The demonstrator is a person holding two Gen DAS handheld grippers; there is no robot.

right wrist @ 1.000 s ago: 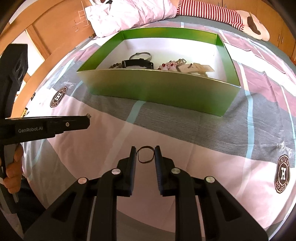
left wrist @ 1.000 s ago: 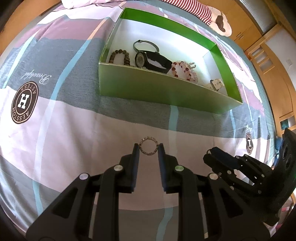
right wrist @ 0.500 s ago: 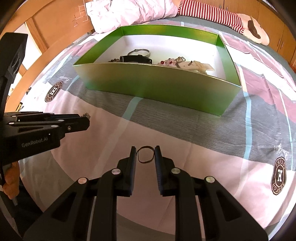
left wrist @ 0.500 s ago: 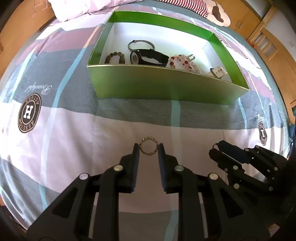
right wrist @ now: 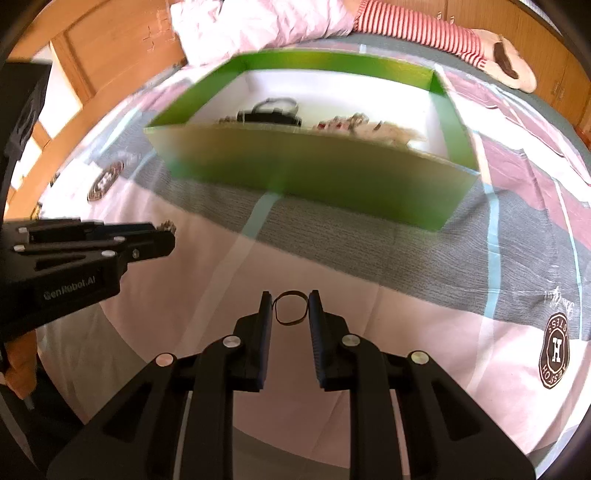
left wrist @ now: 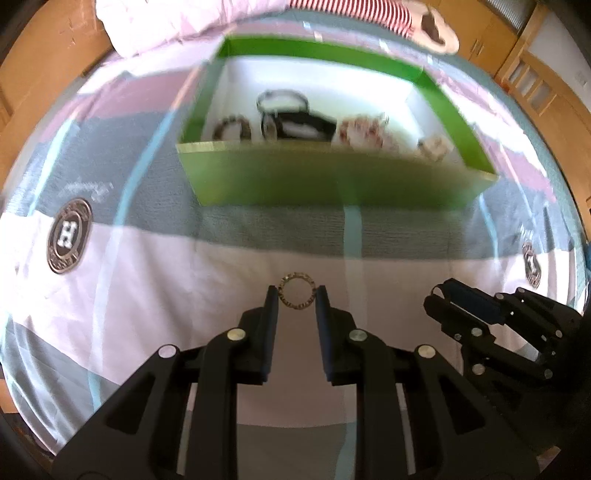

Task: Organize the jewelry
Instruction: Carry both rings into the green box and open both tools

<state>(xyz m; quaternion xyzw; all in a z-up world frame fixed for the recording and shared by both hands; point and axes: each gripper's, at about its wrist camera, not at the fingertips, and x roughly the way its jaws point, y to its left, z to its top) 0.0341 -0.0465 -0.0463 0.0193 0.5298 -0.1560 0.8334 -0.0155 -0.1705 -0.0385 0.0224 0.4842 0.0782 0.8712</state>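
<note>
Change: green box point(left wrist: 332, 184) now blurred in both views, grips unchanged.
Left gripper point(left wrist: 296, 295): pinches one studded ring point(left wrist: 296, 295).
Right gripper point(right wrist: 291, 308): pinches one thin dark ring point(right wrist: 291, 308) (both above the bedspread point(left wrist: 184, 277)'s near edge).

— What do we see around us?
— A bed point(left wrist: 155, 266) under a sheet point(right wrist: 424, 332) banded pink, grey and white, with round crests. A pale quilt point(right wrist: 258, 26) is bunched at its far edge.
— And past that?
— Wooden panels point(right wrist: 122, 55) at the far left, wooden cabinets point(left wrist: 535, 74) at the far right. We are in bright daylight.
</note>
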